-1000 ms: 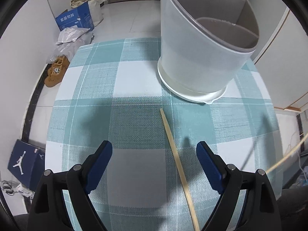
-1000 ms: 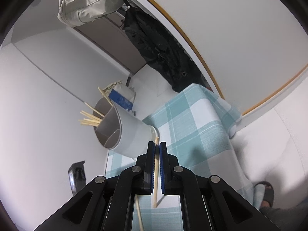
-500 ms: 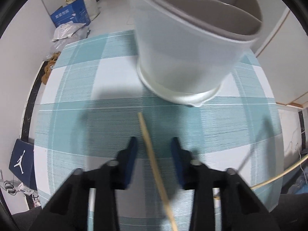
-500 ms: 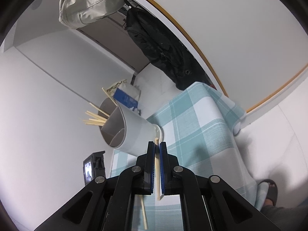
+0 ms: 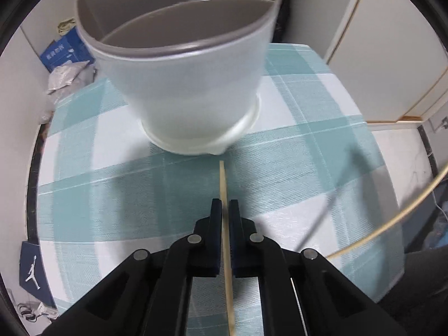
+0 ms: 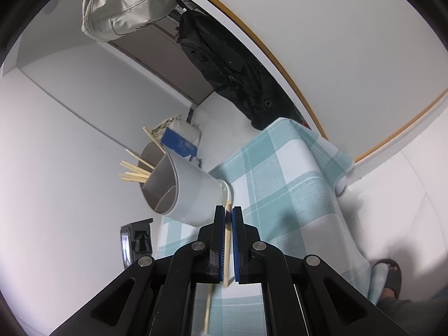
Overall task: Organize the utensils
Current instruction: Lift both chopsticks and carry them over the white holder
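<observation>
Beside the holder (image 5: 182, 84), each claw (image 5: 224, 205) (image 6: 229, 212) grips a chopstick (image 5: 223, 182) (image 6: 228, 232).

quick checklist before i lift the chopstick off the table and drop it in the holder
1. Left gripper shut on the chopstick: ok, it has just closed and the stick runs between its pads.
2. Chopstick lifted off the tablecloth: cannot tell, it looks to be lying on the cloth.
3. Right gripper shut on its own chopstick: ok.
4. Holder upright, just beyond the stick's tip: ok.
5. Near compartment of the holder free: ok, no sticks show in it; the others stand in the far one.
6. Second stick curving in at the right clear of the lift path: cannot tell.
</observation>
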{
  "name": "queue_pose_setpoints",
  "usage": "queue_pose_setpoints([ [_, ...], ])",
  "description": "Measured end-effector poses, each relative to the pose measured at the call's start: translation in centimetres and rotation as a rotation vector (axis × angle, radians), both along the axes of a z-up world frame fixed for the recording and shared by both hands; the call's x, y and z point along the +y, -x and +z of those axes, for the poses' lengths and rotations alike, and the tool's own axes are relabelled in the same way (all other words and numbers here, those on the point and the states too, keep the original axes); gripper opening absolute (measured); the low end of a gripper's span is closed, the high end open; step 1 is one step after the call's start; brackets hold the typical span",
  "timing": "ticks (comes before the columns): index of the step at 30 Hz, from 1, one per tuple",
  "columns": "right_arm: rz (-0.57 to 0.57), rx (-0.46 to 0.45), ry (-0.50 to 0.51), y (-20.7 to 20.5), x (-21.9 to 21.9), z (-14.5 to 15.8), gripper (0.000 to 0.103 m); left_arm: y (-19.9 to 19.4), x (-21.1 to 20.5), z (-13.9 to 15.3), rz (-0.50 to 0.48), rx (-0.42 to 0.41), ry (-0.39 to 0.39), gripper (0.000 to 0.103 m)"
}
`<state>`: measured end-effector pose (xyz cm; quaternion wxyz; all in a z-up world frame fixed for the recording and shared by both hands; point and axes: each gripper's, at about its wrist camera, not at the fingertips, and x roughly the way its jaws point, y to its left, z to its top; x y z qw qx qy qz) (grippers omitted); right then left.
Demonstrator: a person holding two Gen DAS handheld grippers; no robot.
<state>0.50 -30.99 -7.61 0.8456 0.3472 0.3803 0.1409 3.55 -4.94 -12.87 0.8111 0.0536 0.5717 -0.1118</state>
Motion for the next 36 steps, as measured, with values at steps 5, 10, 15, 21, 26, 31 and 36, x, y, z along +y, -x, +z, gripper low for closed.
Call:
queue_pose_setpoints([
  [5, -0.004, -0.009, 0.002, 0.1, 0.0, 0.2, 0.004, -0.8, 0.4, -0.3, 0.017, 0.057, 0.024, 0.02],
  [10, -0.015, -0.016, 0.007, 0.4, -0.5, 0.2, 0.004, -0.4, -1.5, -0.3, -0.022, 0.026, -0.032, 0.045],
  [15, -0.031, -0.01, 0.004, 0.6, -1.1, 0.1, 0.004, -0.3, -2.1, -0.1, -0.047, 0.005, -0.011, 0.026],
  [21, -0.039, -0.013, 0.004, 0.7, -1.4, 0.2, 0.004, -0.7, -3.7, 0.1, -0.11, 0.008, -0.044, 0.002],
  [26, -0.043, -0.011, 0.015, 0.8, -1.5, 0.2, 0.004, -0.9, -2.8, 1.3, -0.081, 0.0, 0.046, 0.002],
  [31, -0.045, -0.011, 0.027, 1.0, -1.5, 0.2, 0.004, 0.3, -0.9, 4.8, -0.042, -0.136, 0.095, 0.002],
  [36, -0.022, -0.039, 0.059, 1.2, -0.7, 0.7, 0.004, 1.8, 1.7, 8.4, 0.017, -0.289, 0.143, 0.002],
])
